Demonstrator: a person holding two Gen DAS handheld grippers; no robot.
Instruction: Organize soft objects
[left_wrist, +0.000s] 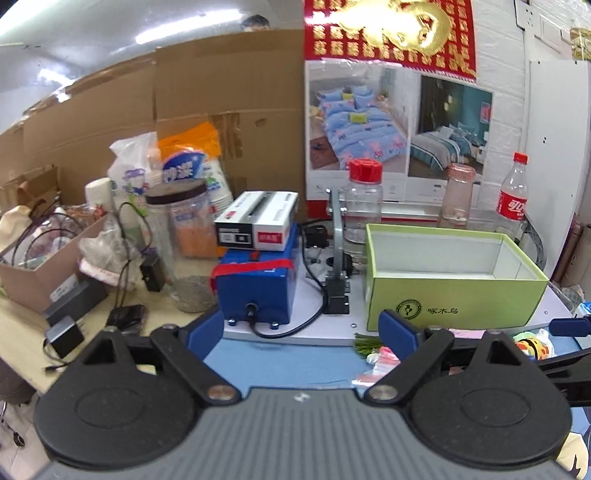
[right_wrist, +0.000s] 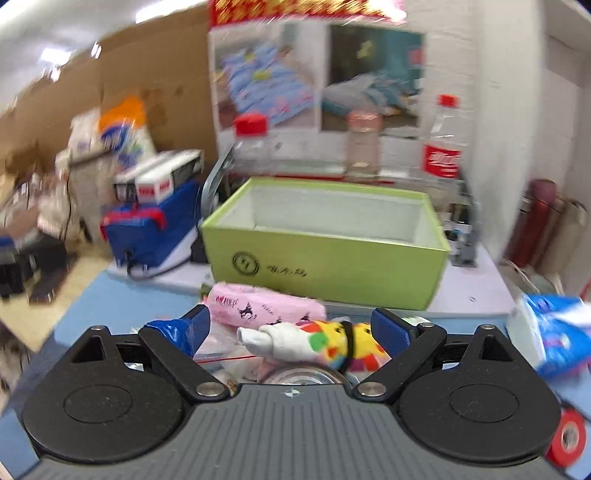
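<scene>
My left gripper (left_wrist: 303, 332) stands open with nothing between its blue pads, over the blue mat in front of the lime-green open box (left_wrist: 454, 291). A pink packet (left_wrist: 380, 358) and a yellow plush (left_wrist: 532, 345) show low on the right, beside a finger of the other gripper (left_wrist: 569, 326). In the blurred right wrist view my right gripper (right_wrist: 293, 330) is open, its pads wide apart. A white, yellow and multicolour plush toy (right_wrist: 317, 343) lies between and below them, not pinched. A pink printed pouch (right_wrist: 258, 308) lies just beyond, against the green box (right_wrist: 325, 266), which looks empty.
A blue metal case (left_wrist: 258, 291) with white cartons on top stands left of the box. Jars and a cola bottle (left_wrist: 513, 195) line the back wall. A cardboard box (left_wrist: 44, 273) of cables and adapters sits at the left. A blue-white tissue pack (right_wrist: 554, 332) and red tape roll (right_wrist: 569, 435) lie at the right.
</scene>
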